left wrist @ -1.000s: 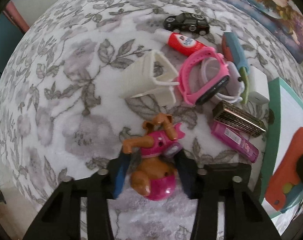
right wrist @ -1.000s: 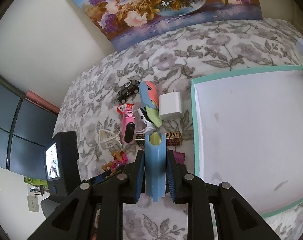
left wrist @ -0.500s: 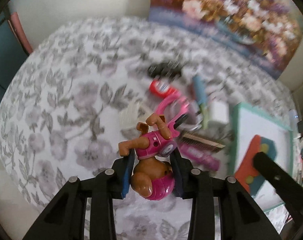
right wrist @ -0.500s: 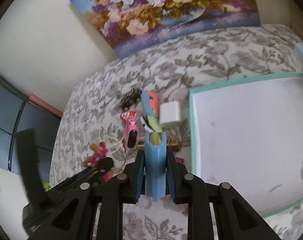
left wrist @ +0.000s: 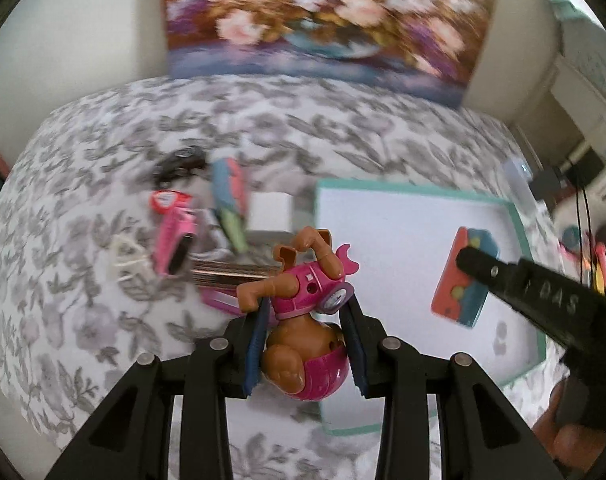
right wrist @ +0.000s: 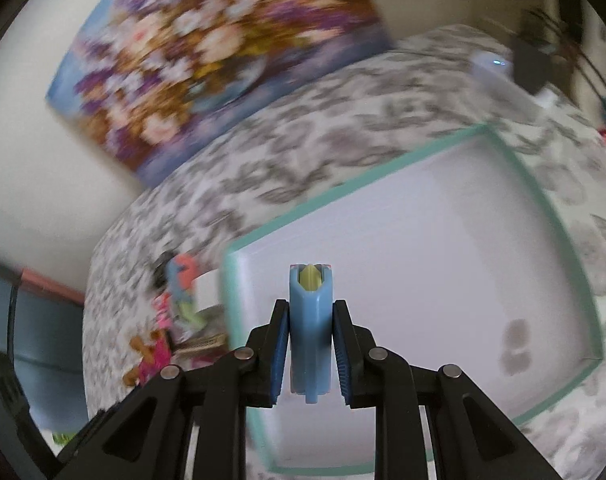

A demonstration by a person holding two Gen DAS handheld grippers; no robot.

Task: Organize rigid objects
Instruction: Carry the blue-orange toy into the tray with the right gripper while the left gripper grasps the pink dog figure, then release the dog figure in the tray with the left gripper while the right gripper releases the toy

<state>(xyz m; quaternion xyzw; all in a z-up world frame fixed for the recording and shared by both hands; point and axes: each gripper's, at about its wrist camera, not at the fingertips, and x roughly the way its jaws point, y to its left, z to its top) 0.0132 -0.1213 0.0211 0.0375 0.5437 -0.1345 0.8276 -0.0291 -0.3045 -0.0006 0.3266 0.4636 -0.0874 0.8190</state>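
- The left tool [left wrist: 307,334] grips a brown toy dog [left wrist: 303,320] in a pink outfit, both pads pressed against its sides, holding it in the air above the near-left corner of the teal-rimmed tray [left wrist: 519,224]
- The right tool [right wrist: 310,354] is clamped on a blue plastic toy [right wrist: 310,320] with a yellow-green tip, held edge-on over the tray's white floor; seen from the left wrist, this toy is orange and blue
- The tray lies on a surface under a grey leaf-print cloth [left wrist: 83,320]; whether that is a bed or a desk cannot be told
- Left of the tray lies a blurred cluster: a black toy car [left wrist: 179,164], a red-capped tube [left wrist: 167,202], a pink watch [left wrist: 175,240], a white charger block [left wrist: 271,212] and a harmonica [left wrist: 231,272]
- A flower painting [left wrist: 323,12] leans against the far wall
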